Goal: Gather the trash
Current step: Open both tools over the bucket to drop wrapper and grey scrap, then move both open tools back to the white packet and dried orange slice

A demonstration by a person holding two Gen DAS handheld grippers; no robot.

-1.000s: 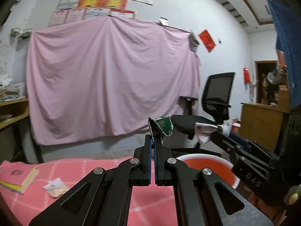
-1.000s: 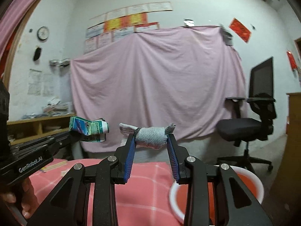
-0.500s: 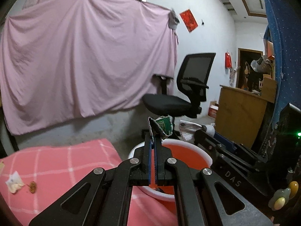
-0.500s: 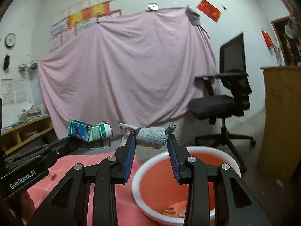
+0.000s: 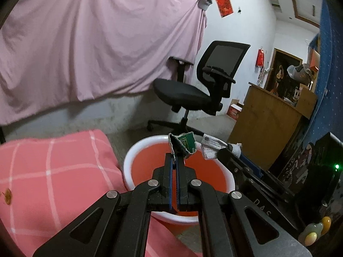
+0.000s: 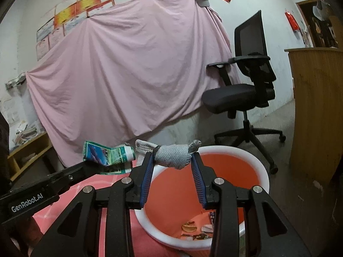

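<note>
My left gripper [image 5: 176, 156] is shut on a crumpled green wrapper [image 5: 185, 144], which sticks up from the fingertips over the near rim of the white bin with an orange inside [image 5: 137, 150]. In the right wrist view the right gripper [image 6: 172, 160] is shut on a grey wad of fabric [image 6: 172, 157], held above the bin [image 6: 246, 156]. Peels and scraps [image 6: 197, 231] lie on the bin's bottom. The left gripper's green wrapper [image 6: 107, 156] hangs just left of the wad. The wad [image 5: 211, 146] also shows at the right of the left wrist view.
The bin stands on the floor against the edge of a table with a pink checked cloth [image 5: 53, 171], where a brown scrap [image 5: 7, 196] lies. A black office chair [image 5: 193, 94] and a wooden counter [image 5: 268, 124] stand behind. A pink sheet [image 6: 128, 75] covers the wall.
Both grippers have swung from above the pink table to over the bin and tipped downward. Each still holds its piece of trash.
</note>
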